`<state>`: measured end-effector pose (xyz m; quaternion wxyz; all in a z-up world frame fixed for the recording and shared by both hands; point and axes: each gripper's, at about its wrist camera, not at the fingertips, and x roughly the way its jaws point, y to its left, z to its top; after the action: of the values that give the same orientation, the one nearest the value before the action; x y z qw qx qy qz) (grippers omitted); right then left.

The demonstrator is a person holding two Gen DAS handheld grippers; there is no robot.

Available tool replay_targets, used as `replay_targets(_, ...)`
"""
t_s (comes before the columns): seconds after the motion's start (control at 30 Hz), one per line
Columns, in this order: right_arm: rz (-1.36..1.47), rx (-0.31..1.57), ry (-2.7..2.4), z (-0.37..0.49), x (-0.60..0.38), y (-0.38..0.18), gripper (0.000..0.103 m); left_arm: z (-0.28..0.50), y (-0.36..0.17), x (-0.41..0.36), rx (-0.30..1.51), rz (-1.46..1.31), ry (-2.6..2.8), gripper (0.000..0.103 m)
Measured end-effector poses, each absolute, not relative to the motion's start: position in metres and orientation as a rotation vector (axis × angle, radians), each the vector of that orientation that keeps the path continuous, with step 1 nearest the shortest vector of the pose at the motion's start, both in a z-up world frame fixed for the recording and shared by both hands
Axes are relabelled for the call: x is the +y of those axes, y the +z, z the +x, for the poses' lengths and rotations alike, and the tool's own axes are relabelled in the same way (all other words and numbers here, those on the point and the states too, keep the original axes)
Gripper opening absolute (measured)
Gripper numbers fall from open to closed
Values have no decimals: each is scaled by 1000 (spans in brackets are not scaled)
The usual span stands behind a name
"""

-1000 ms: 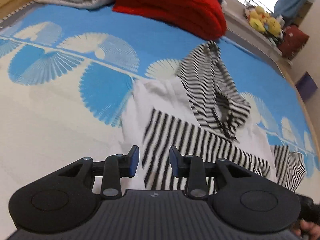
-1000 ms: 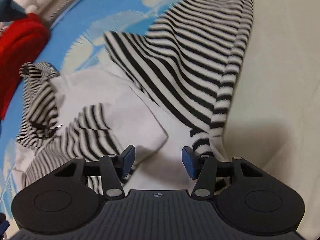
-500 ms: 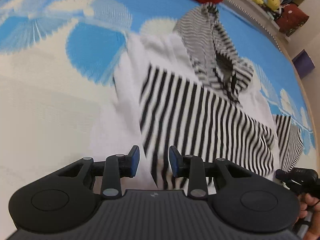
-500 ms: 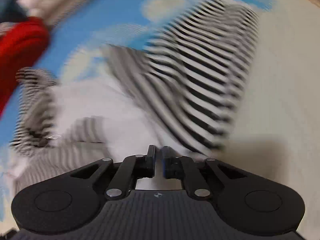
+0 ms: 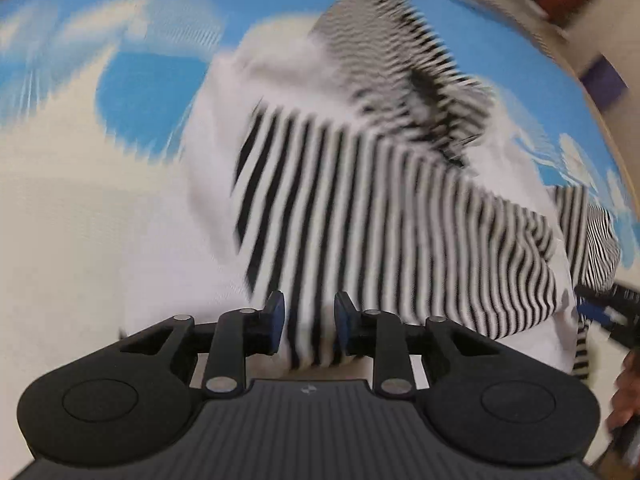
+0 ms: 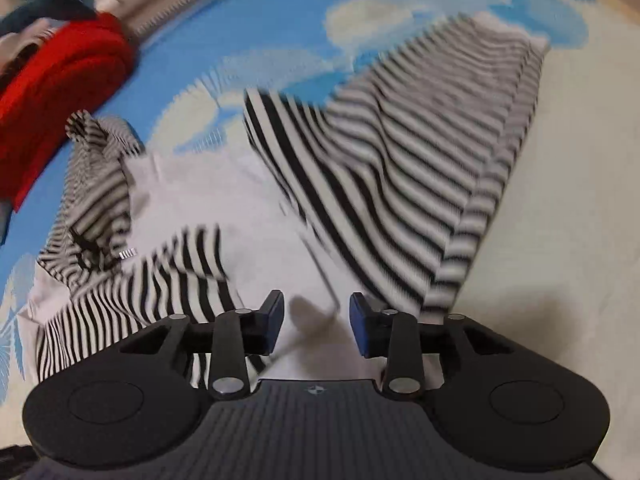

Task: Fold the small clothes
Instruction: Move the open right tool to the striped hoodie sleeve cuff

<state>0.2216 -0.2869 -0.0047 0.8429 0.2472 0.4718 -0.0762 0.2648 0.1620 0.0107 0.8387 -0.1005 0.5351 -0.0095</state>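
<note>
A small white hoodie (image 5: 208, 208) with black-and-white striped sleeves and hood lies on a blue and cream mat. One striped sleeve (image 5: 380, 216) is folded across its white body, and the striped hood (image 5: 384, 36) lies beyond. My left gripper (image 5: 309, 322) is open, its blue pads either side of the sleeve's cuff end. In the right wrist view the other striped sleeve (image 6: 408, 176) spreads out to the right, the folded sleeve (image 6: 160, 280) lies at left. My right gripper (image 6: 316, 320) is open over the white hem (image 6: 280, 240), holding nothing.
A red folded blanket (image 6: 52, 100) lies beyond the hoodie on the mat (image 6: 560, 240). The right gripper and the hand holding it show at the right edge of the left wrist view (image 5: 612, 320). Both views are motion-blurred.
My right gripper was shut half a second ago and is open now. My left gripper has moved in closer over the folded sleeve, staying open.
</note>
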Motion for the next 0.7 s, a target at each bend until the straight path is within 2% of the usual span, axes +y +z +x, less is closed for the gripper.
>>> replay_targets(0.07,540,972,-147,221,-296,-1,39,264,20,148,1096,-167,-47,37)
replay_targets(0.7,656,818,-264,216,-375,15,43,283,39,105,1054,-170,-45,38)
